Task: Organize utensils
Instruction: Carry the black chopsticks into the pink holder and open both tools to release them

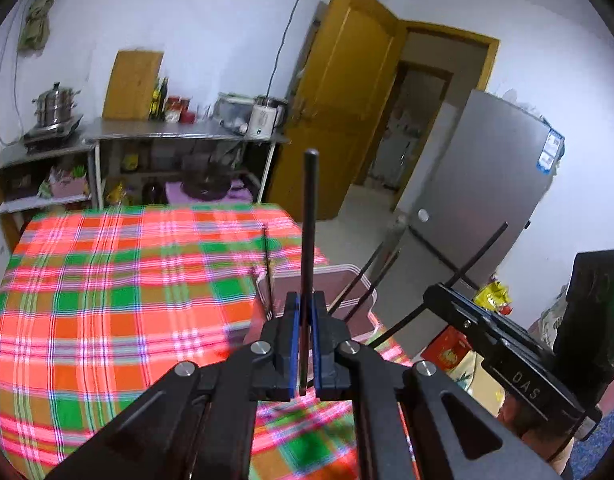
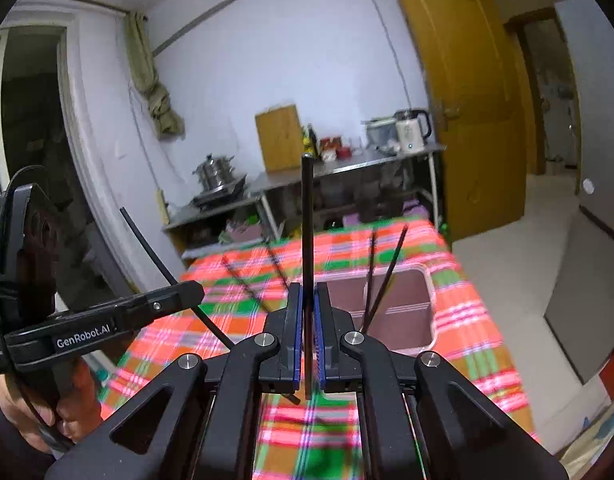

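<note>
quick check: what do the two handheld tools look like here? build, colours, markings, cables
Both match: the left tool and right tool are matte black scissor linkages with silver pivot pins and blue pads lining flat black fingers. Seen from the other camera, the left tool's side reads "GenRobot.AI" in white and a thin black cable loops past its handle; the right tool's side shows embossed "DAS" and a green indicator light.

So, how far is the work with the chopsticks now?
Done: two thin black chopsticks already lean in the pinkish plastic bin. In hand: the left gripper and the right gripper each clamp one black chopstick. Left: those two, plus two more lying on the plaid tablecloth.
</note>
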A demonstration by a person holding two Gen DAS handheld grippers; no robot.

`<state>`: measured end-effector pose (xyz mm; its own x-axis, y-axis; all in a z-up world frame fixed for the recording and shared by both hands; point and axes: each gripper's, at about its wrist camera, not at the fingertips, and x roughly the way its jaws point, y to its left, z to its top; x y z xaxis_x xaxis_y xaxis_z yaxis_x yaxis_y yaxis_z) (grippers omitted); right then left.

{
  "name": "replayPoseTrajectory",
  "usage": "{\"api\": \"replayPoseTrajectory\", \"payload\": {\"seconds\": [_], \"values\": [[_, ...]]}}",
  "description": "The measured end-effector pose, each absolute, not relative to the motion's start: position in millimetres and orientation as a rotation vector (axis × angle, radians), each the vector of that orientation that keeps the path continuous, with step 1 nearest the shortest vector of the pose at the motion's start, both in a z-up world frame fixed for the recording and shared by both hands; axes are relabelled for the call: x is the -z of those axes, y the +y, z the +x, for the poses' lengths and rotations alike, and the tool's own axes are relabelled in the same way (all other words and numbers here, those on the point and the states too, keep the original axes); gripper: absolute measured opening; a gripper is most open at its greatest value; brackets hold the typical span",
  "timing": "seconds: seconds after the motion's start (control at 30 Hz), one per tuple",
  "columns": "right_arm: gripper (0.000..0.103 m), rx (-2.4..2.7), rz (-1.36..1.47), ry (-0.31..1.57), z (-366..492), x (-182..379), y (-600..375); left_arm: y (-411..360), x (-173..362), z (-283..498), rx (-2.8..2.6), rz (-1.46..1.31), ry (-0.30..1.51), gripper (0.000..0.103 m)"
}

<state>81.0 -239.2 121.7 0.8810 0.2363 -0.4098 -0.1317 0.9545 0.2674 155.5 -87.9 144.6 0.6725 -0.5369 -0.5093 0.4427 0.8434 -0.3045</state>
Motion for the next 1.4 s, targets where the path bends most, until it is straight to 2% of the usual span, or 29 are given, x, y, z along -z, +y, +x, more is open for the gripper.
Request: {"api": "replayPoseTrajectory", "payload": {"seconds": [0.17, 0.33, 1.13, 1.2, 1.27, 1.4], "values": [[0.005, -0.173, 0.241, 0.391, 86, -142, -252, -101, -163, 173, 0.556, -0.158, 0.579, 0.006], [0.005, -0.156, 0.239, 0.38, 102, -142, -254, -110, -155, 190, 0.543, -0.144, 0.583, 0.006], [0.006, -0.131, 0.248, 0.583, 141, -55, -254, -135, -79, 213, 0.531, -0.1, 0.736, 0.006], [0.006, -0.133, 0.249, 0.589, 141, -54, -254, -135, -79, 212, 0.524, -0.097, 0.73, 0.009], [0.006, -0.135, 0.248, 0.597, 140, -54, -254, -133, -81, 210, 0.528, -0.106, 0.724, 0.021], [0.009, -0.135, 0.245, 0.598, 138, -56, -254, -131, -87, 203, 0.535, -0.11, 0.697, 0.027]]}}
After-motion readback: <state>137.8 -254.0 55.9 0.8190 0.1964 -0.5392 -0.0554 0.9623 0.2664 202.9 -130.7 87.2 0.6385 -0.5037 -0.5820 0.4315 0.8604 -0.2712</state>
